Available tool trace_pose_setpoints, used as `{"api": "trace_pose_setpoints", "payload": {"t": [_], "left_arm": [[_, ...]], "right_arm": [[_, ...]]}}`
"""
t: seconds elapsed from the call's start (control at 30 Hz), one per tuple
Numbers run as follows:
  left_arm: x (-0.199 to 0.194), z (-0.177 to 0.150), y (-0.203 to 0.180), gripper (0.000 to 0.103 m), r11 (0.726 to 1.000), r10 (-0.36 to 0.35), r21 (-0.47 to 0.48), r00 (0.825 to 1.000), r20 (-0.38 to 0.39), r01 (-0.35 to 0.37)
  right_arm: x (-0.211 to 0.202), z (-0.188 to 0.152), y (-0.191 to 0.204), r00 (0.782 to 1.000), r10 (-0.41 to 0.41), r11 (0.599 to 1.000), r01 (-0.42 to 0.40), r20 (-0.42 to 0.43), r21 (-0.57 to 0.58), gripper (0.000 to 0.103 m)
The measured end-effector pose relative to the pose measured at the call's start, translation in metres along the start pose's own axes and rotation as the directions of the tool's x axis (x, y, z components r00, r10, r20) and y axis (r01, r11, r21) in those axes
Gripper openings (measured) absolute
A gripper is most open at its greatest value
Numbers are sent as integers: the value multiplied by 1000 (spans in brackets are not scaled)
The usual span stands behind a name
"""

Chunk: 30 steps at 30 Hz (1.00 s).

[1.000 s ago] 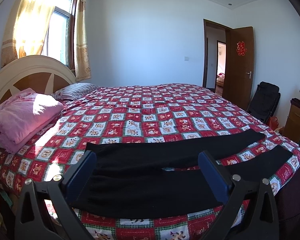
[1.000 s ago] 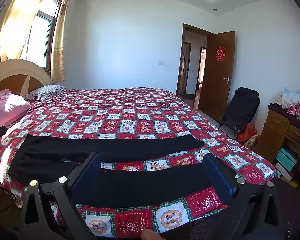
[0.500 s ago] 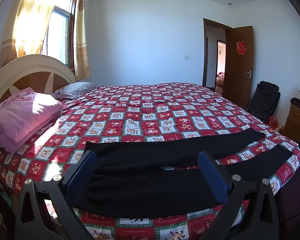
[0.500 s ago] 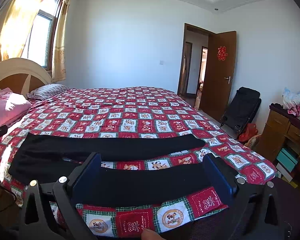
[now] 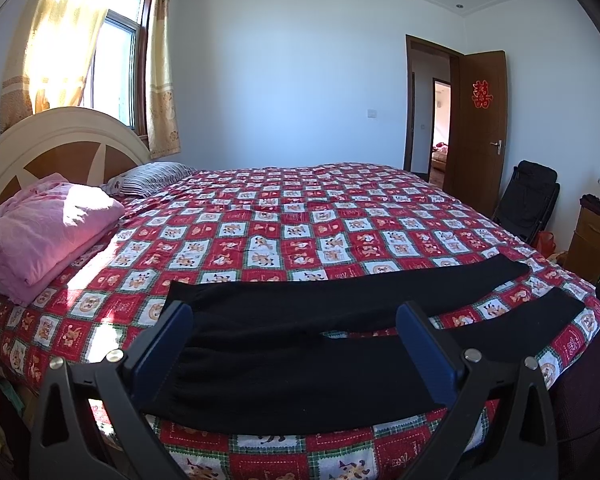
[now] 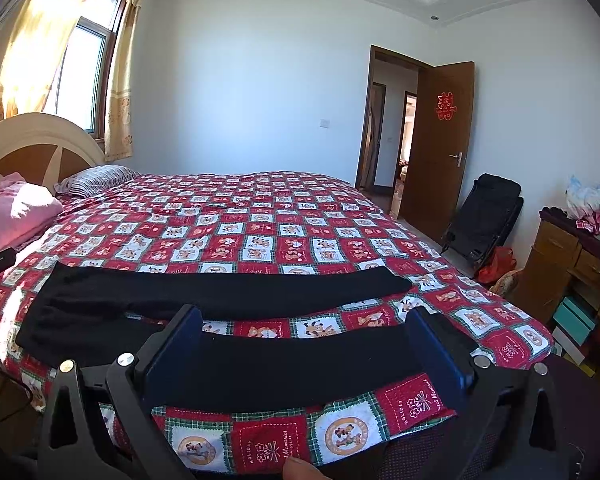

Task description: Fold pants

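black pants point(image 5: 300, 344) lie flat and unfolded along the near edge of the bed point(image 5: 300, 232), on a red, white and green patchwork bedspread point(image 6: 260, 240). waistband end points toward the headboard point(image 5: 52, 152); both legs extend toward the foot of the bed, spread apart with a wedge of bedspread showing between them.

left gripper point(image 5: 294, 344): jaws wide apart, holding nothing. it hangs over the waist and upper-leg section of the pants; contact with the fabric cannot be confirmed.

right gripper point(image 6: 302, 346): jaws wide apart, holding nothing. it hangs over the nearer leg, close to the bed edge. a fingertip point(image 6: 298, 470) shows at the bottom edge of the right wrist view.

surroundings:
- folded pink blanket point(image 5: 40, 228) near the headboard, well apart from the pants.
- striped pillow point(image 5: 152, 178) beyond the blanket.
- open brown door point(image 6: 440, 144) with a red paper ornament.
- black folding chair point(image 6: 484, 216) beside the door.
- wooden dresser point(image 6: 572, 264) at the right.
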<state>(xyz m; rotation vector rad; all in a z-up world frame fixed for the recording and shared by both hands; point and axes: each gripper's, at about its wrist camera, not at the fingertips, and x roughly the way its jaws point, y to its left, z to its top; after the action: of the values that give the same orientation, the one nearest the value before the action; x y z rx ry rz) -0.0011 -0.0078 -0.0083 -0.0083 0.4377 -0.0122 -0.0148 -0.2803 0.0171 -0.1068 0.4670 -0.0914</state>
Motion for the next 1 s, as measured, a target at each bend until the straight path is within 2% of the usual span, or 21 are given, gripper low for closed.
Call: {"api": "trace_pose_setpoints", "payload": {"t": [1.0], "left_arm": [[0, 1, -1, 103, 1000, 1, 0, 1000, -4, -1]], "right_arm": [[3, -3, 5, 1000, 3, 1000, -3, -10, -10, 102]]}}
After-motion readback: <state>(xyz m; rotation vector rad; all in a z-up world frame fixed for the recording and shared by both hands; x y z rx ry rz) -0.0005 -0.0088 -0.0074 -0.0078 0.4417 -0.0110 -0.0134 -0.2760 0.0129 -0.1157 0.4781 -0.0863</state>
